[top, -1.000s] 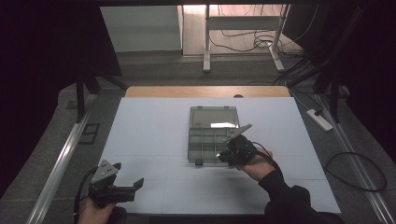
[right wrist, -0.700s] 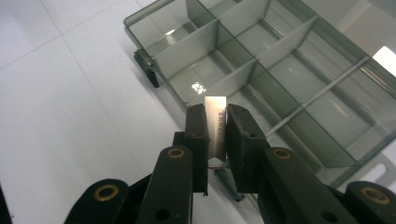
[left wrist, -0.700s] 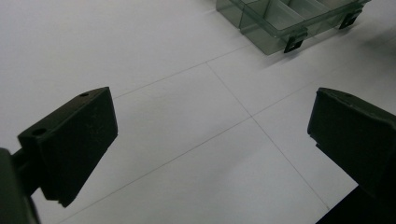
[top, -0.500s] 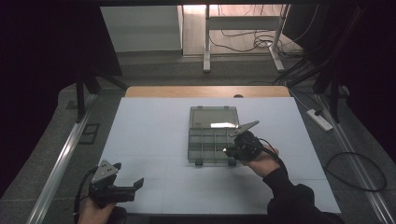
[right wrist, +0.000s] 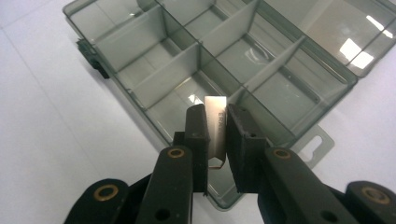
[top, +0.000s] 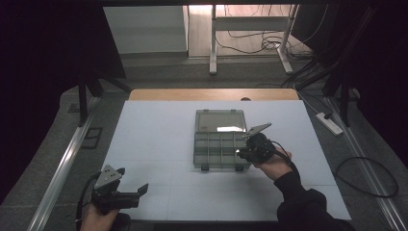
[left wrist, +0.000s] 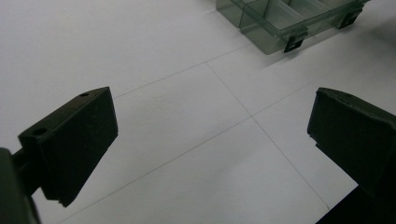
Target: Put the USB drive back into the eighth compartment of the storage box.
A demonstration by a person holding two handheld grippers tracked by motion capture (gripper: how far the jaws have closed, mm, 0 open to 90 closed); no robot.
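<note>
Eraser (right wrist: 217, 128) in right claw (right wrist: 217, 135), lettering legible.

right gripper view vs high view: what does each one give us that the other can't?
Right gripper view: the right gripper is shut on a small white eraser with partly legible print, held over a near compartment of the organizer box; the divider walls are clear.

High view: the left gripper low at the table's near left edge, jaws apart with nothing between them; the whole white table; the power strip on the floor to the right.

Both: the smoky clear organizer box, its lid folded open flat, and the right gripper at its edge.
</note>
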